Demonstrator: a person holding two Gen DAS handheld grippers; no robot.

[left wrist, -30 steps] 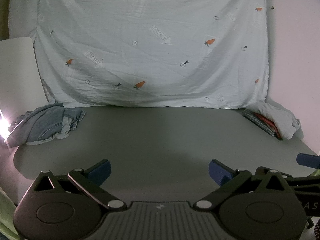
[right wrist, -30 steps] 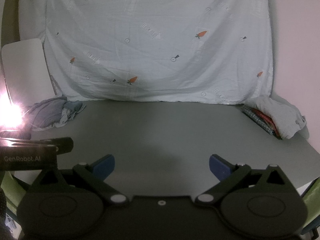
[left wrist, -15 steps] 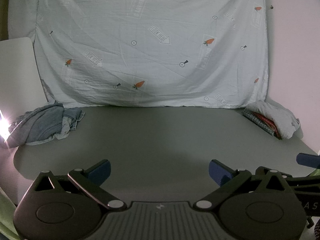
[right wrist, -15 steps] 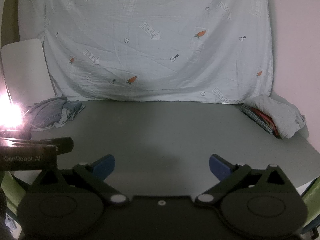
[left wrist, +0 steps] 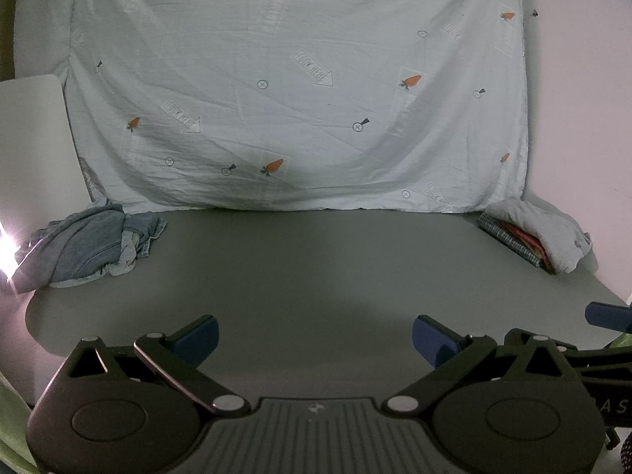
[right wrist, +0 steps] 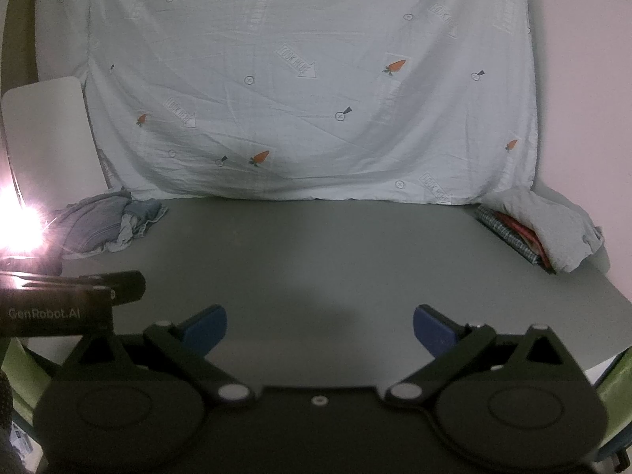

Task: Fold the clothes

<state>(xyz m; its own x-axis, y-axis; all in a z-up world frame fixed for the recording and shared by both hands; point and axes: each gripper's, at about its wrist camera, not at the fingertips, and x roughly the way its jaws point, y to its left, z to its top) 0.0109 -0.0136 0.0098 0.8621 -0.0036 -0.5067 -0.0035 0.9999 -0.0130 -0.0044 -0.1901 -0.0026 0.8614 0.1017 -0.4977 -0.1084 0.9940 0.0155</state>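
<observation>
Hovering side by side above the near edge of the grey worktop (left wrist: pixel 316 268), the left claw (left wrist: pixel 314 333) and the right claw (right wrist: pixel 320 326) both stood spread wide, with nothing between their blue-tipped fingers (left wrist: pixel 199 335). The clothes lay well apart from both: a crumpled heap of blue denim clothes (left wrist: pixel 91 247) sat at the far left corner of the worktop, and a stack of folded clothes (left wrist: pixel 541 237), a pale grey piece draped over checked and red ones, sat at the far right corner. Behind the worktop hung a pale sheet (left wrist: pixel 296 87) printed with carrots and arrows. A white board (left wrist: pixel 33 146) stood at the left, and a bright glare (right wrist: pixel 21 225) flared beside the denim heap.
</observation>
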